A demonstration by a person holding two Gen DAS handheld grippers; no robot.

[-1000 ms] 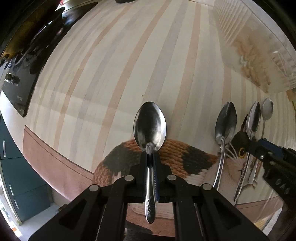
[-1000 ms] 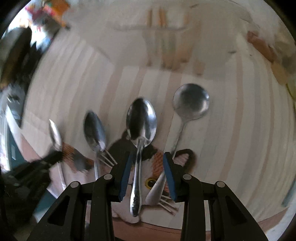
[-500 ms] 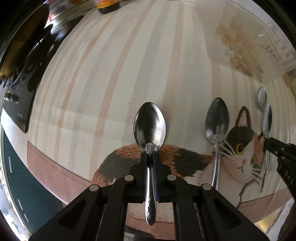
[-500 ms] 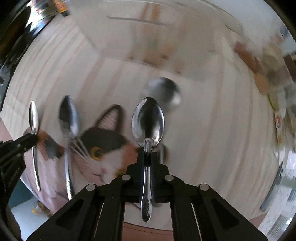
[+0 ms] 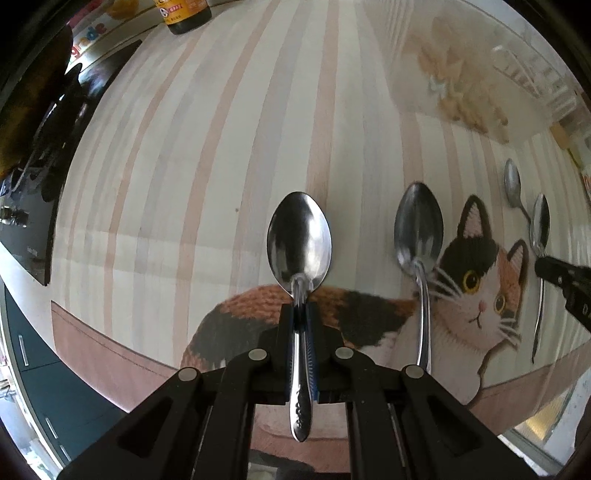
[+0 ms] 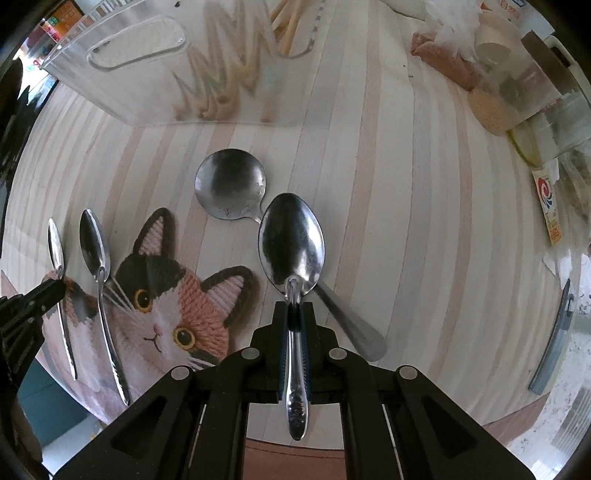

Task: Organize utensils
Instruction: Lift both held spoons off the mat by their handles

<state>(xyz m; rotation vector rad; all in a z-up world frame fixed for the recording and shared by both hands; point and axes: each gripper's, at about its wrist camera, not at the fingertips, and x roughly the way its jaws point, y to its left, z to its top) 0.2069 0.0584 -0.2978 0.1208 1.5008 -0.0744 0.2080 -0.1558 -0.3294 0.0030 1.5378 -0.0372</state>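
Note:
My left gripper [image 5: 299, 314] is shut on the neck of a steel spoon [image 5: 299, 240], bowl forward, held above the striped cat mat [image 5: 221, 147]. My right gripper [image 6: 294, 314] is shut on a second steel spoon [image 6: 291, 243], held above the mat. A third oval spoon [image 5: 418, 236] lies on the mat beside the cat's face; it also shows in the right wrist view [image 6: 96, 251]. A round-bowled spoon [image 6: 231, 184] lies on the mat under my right spoon. The right gripper shows at the right edge of the left wrist view [image 5: 543, 266].
A clear plastic organizer [image 6: 177, 62] with wooden chopsticks stands at the mat's far side. A dark bottle [image 5: 186, 14] stands far back left. Jars and packets [image 6: 517, 92] crowd the right. The counter edge and teal cabinets [image 5: 37, 369] lie to the left.
My right gripper closed on the spoon that lay between its fingers and lifted it. Both grippers have drawn up and back from the mat; the left still holds its spoon.

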